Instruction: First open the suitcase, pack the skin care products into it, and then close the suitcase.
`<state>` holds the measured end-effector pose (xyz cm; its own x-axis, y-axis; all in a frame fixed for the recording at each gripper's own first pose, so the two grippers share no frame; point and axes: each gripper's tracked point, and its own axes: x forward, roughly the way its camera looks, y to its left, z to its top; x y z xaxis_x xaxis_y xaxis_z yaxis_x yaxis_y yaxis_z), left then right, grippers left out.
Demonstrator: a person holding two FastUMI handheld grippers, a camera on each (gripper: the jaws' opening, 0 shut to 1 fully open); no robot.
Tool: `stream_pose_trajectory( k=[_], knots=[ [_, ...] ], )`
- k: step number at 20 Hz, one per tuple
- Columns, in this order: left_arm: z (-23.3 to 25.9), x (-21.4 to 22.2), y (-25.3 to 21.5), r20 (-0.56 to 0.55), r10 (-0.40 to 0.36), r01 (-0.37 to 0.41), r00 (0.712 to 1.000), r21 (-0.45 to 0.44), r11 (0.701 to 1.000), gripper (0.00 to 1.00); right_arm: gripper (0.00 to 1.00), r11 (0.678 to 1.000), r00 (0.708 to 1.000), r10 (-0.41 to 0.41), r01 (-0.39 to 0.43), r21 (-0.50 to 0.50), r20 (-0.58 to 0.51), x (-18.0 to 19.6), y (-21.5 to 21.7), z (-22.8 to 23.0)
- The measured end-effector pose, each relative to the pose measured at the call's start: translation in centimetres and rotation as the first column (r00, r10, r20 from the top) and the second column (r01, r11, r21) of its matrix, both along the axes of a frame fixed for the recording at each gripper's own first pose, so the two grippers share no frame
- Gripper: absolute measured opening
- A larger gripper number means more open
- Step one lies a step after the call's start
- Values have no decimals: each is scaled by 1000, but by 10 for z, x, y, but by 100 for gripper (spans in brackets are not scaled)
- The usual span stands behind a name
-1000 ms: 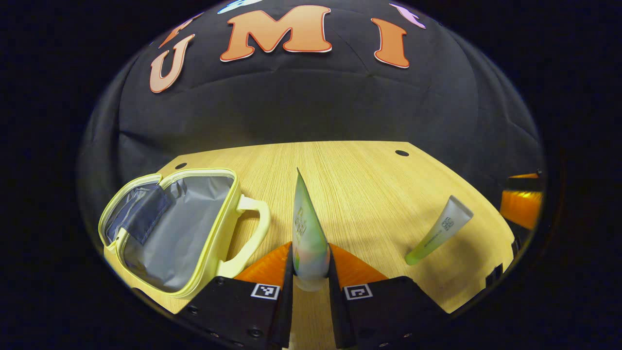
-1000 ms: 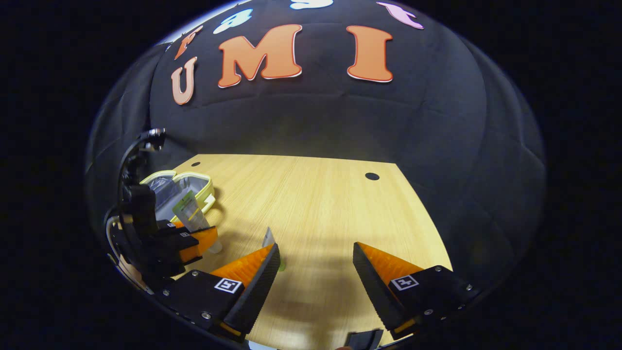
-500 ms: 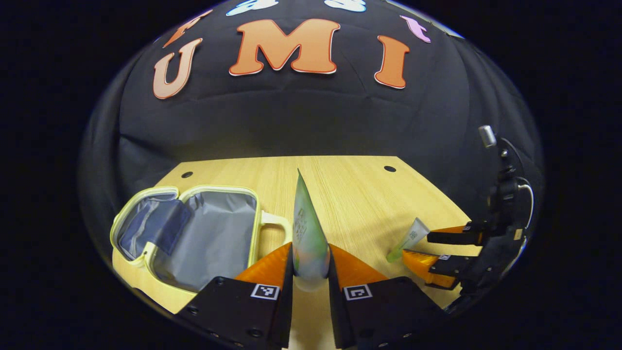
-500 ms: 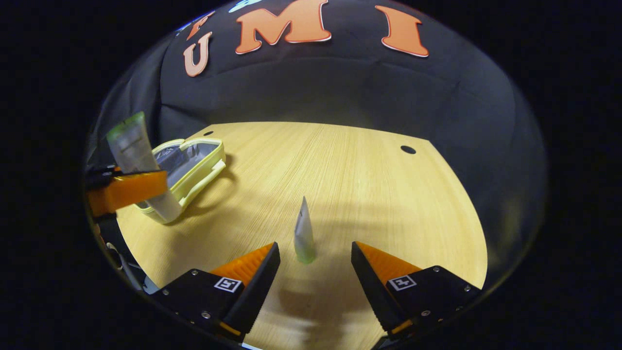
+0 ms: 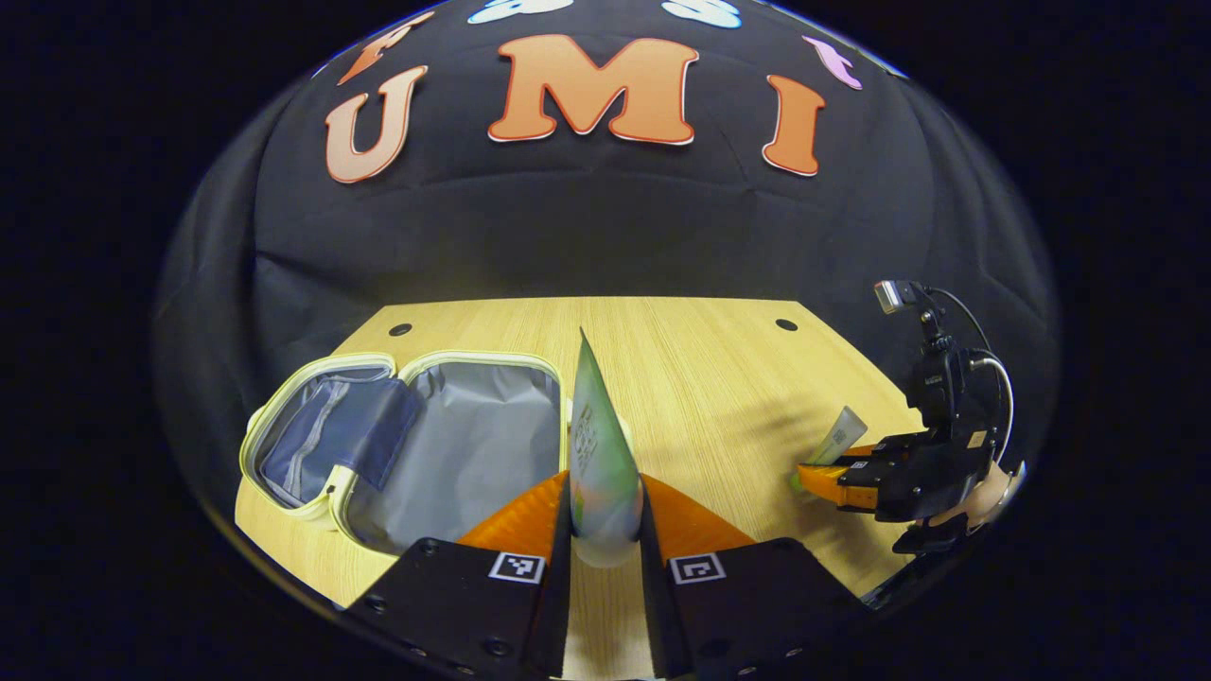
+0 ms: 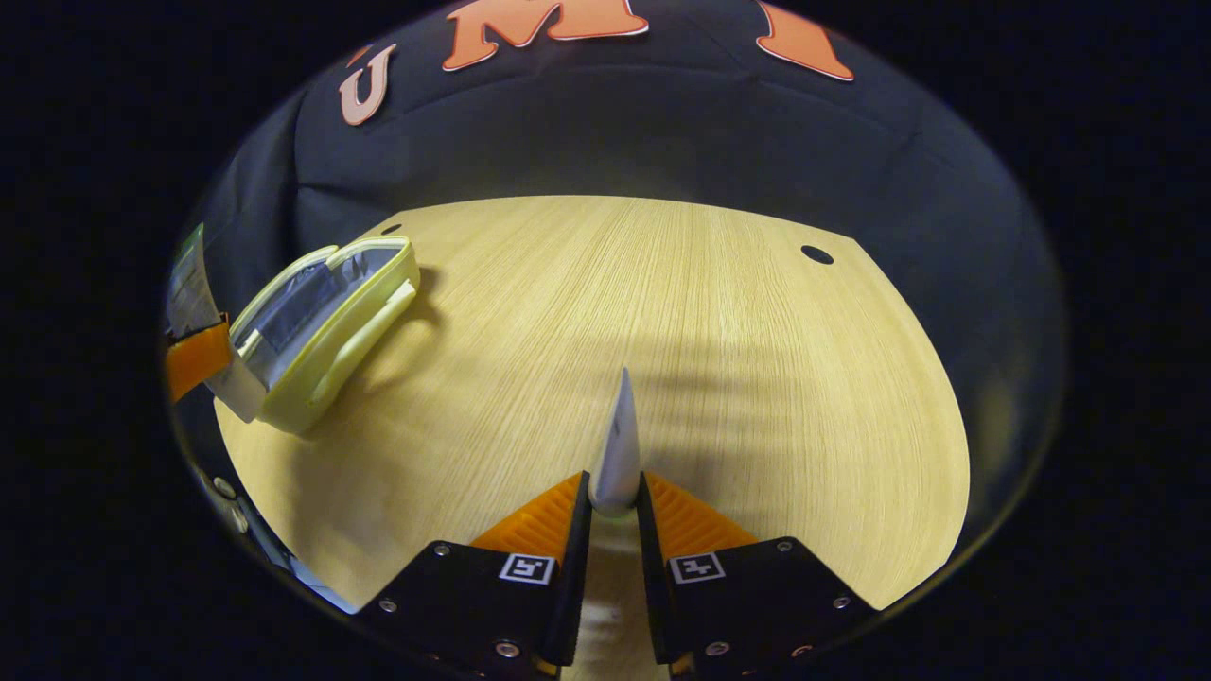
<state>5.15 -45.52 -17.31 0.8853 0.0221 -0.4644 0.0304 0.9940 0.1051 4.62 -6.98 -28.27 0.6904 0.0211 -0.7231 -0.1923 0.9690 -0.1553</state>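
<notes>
Jaws on both sides are clamped shut on tubes. On the left gripper (image 5: 605, 515), a big green-and-white tube (image 5: 596, 454) is pinched near its cap end, with the flat crimped end pointing up and away, just over the near rim of the suitcase (image 5: 416, 435). That little pale yellow case is lying wide open on the tabletop (image 5: 700, 378), grey lining and a dark blue pocket showing. Over in the right gripper view, the right gripper (image 6: 613, 506) is closed on a smaller tube (image 6: 620, 449), held low over the wood and seen edge-on. From the left gripper view, that same tube is seen angled up, well apart from the case.
</notes>
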Motion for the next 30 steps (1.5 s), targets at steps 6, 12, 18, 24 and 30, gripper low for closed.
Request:
stream_pose_trajectory(
  k=[6, 12, 18, 24, 30],
  knots=[
    [36, -5, 59, -131, -39, 35, 991, -35, 999, 34, 30, 998, 1000, 8, -6, 60, -18, -26, 40, 51],
    [25, 6, 148, -409, -58, 62, 911, -5, 998, 34, 30, 976, 999, -50, 53, 210, -18, -44, 104, 83],
    [-28, 31, 179, -649, -59, 26, 758, -60, 998, 34, 30, 964, 993, -104, 115, 239, -57, -70, 131, 79],
    [-68, 58, 200, -722, -17, 24, 692, 0, 1000, 34, 30, 954, 983, -176, 184, 235, -57, -81, 128, 85],
    [-55, 70, 176, -680, -97, 123, 727, -10, 992, 100, 30, 951, 980, -193, 200, 236, -55, -77, 128, 89]
  ],
)
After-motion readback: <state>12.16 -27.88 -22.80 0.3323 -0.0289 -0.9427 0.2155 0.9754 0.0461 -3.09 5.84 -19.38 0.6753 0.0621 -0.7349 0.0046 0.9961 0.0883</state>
